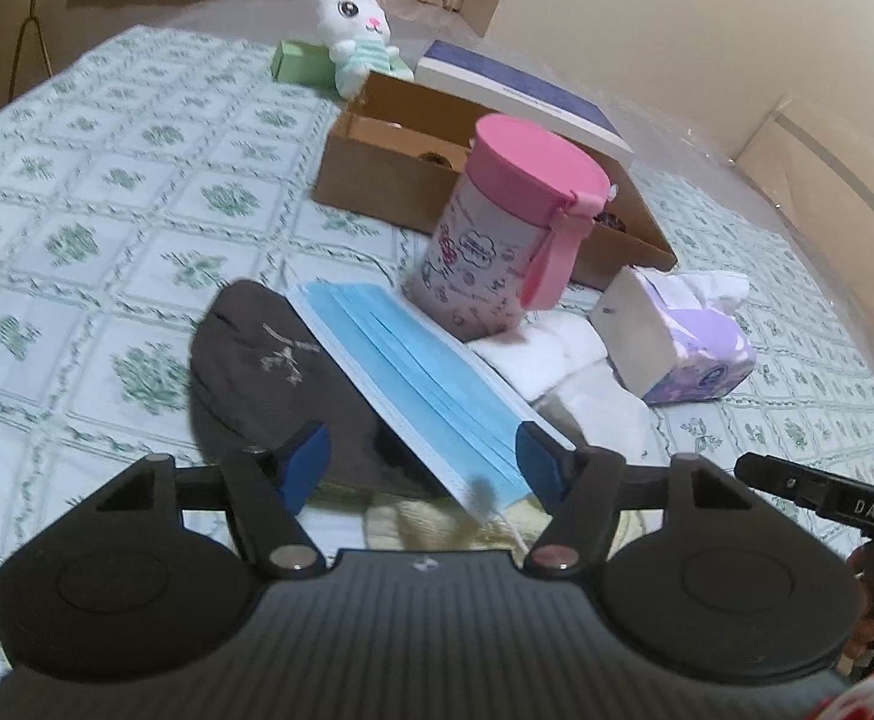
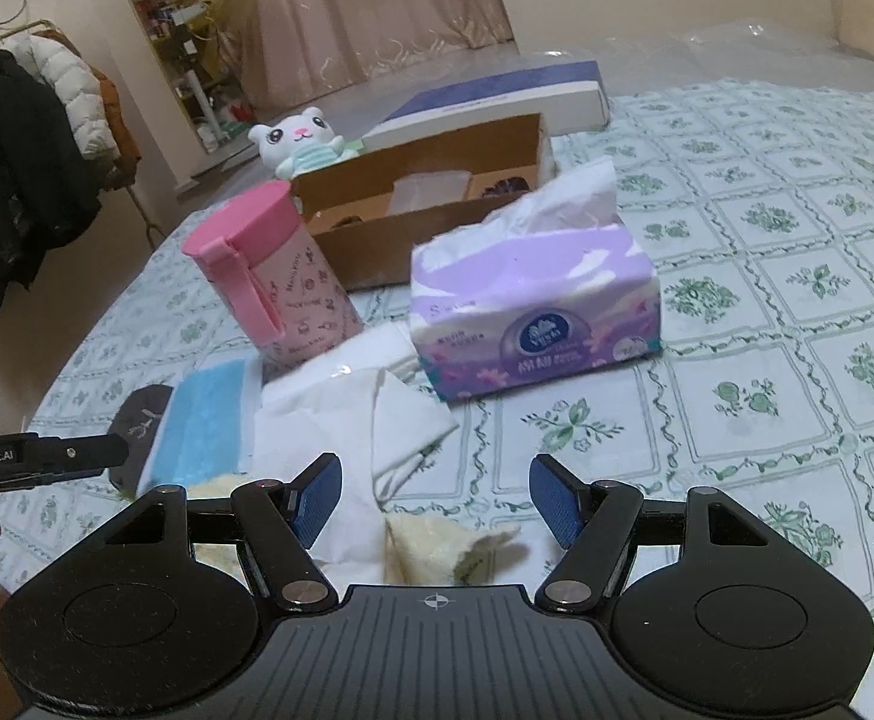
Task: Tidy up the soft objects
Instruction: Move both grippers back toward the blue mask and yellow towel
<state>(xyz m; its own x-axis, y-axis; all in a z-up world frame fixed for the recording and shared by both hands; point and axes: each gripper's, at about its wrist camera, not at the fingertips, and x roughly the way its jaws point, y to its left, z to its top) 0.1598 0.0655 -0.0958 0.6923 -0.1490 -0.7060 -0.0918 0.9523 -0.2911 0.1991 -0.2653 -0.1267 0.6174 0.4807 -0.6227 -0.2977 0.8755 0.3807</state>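
From the left wrist view, the left gripper [image 1: 422, 462] hangs low over a green-patterned bedcover [image 1: 77, 192] with its jaws spread apart and nothing pinched. Between the blue pads [image 1: 308, 459] lies the near end of a stack of blue face masks [image 1: 419, 372], which rests tilted on a dark grey cap [image 1: 257, 354]; whether either pad touches the stack cannot be told. A pale yellow cloth [image 1: 413, 519] lies just under the gripper. Behind the masks stands a pink-lidded canister [image 1: 496, 228], set on crumpled white tissues [image 1: 562, 366]. A purple tissue pack [image 1: 682, 342] sits to the right, and a brown cardboard box [image 1: 377, 180] lies behind the canister. A white plush bunny [image 1: 356, 30] leans at the far end of the box. The tip of the right gripper [image 1: 820, 495] enters at the right edge.

From the right wrist view, the right gripper [image 2: 434, 495] also has its jaws parted and empty, above the yellow cloth [image 2: 431, 546] and the white tissues [image 2: 347, 414]. The purple tissue pack [image 2: 532, 312] stands just ahead, the canister [image 2: 275, 282] to its left, the masks [image 2: 203, 426] and cap [image 2: 137, 414] further left. The left gripper [image 2: 47, 456] pokes in from the left edge.
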